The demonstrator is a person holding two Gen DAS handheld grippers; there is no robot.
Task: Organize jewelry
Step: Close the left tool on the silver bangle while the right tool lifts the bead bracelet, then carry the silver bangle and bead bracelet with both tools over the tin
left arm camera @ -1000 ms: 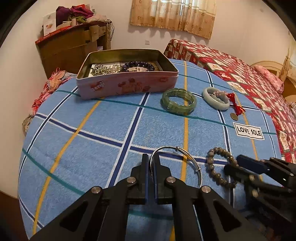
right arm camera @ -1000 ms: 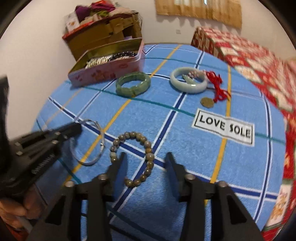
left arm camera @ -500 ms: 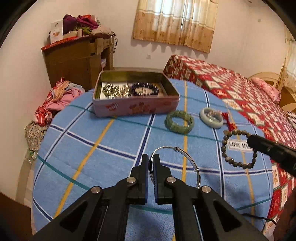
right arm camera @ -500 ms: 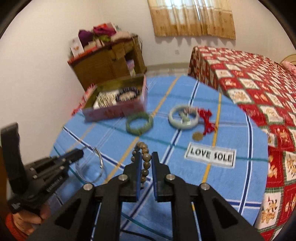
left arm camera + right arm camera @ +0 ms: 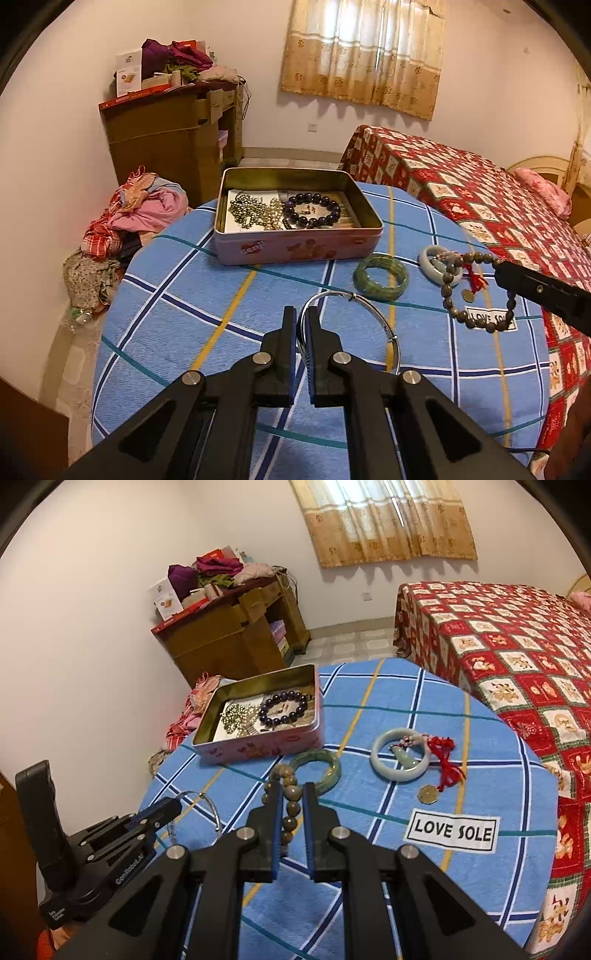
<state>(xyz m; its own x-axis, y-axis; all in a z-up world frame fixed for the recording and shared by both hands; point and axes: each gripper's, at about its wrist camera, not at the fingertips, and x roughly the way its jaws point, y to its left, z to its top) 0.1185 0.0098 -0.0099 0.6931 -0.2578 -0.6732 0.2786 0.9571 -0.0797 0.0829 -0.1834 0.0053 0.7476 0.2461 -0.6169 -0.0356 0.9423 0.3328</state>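
The left gripper [image 5: 303, 325] pinches the silver bangle [image 5: 351, 325], its ring lying almost flat; the right gripper [image 5: 293, 805] clamps the bead bracelet [image 5: 290, 801], which hangs down. Both have risen off the blue table [image 5: 177, 332] since a second ago, short of the tin [image 5: 295, 251].

The right tongs [image 5: 293, 797] pinch a brown bead bracelet [image 5: 288, 794] above the table [image 5: 480, 886], with the pink tin [image 5: 258, 746] near its far-left edge.

The near half of the round blue plaid-covered table [image 5: 177, 332] lies bare. Toward the far edge, the open pink rectangular tin [image 5: 295, 251], dark green stone bangle [image 5: 380, 276] and pale jade bangle [image 5: 400, 755] (red tassel attached) crowd the way.
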